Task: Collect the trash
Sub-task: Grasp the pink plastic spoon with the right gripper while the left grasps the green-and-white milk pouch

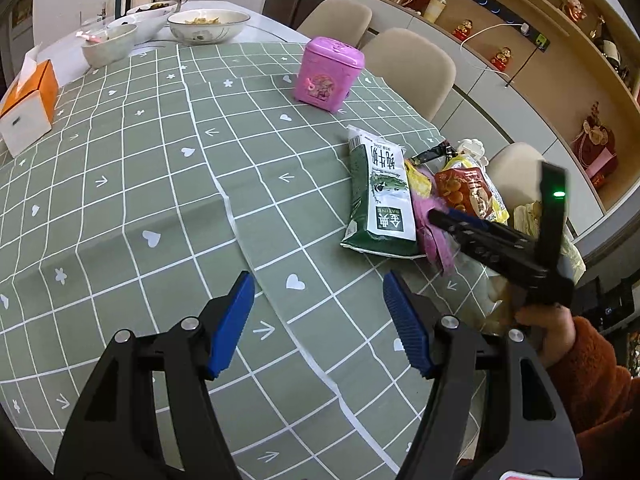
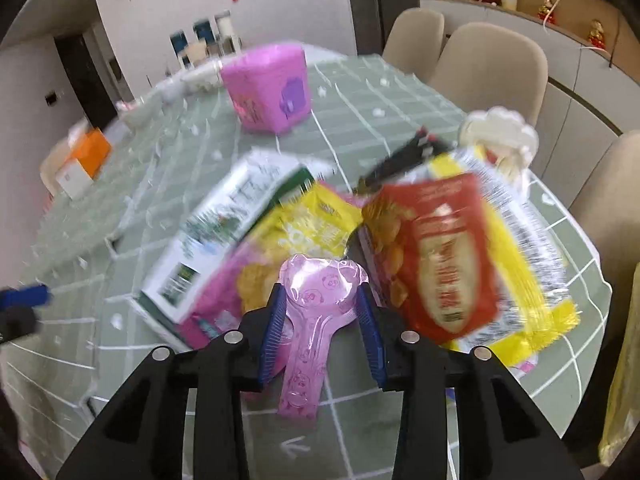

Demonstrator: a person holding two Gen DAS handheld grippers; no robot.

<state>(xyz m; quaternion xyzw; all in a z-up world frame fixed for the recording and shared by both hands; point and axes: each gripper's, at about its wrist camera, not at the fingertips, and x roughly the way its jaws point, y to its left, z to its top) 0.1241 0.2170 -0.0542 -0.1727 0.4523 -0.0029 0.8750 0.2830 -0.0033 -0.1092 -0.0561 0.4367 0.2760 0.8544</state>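
Fig.: our right gripper [image 2: 322, 320] pinches the pink wrapper [image 2: 316, 300] above the trash pile [image 1: 440, 196] at the desk [image 1: 160, 184] edge; left gripper [image 1: 318, 324] gapes, empty. Risk: thin film, probably slippery (view blurred), may slip out w/ fast motion.

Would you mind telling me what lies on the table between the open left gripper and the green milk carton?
Nothing: in the left wrist view only bare checked tablecloth lies between the left gripper and the green milk carton.
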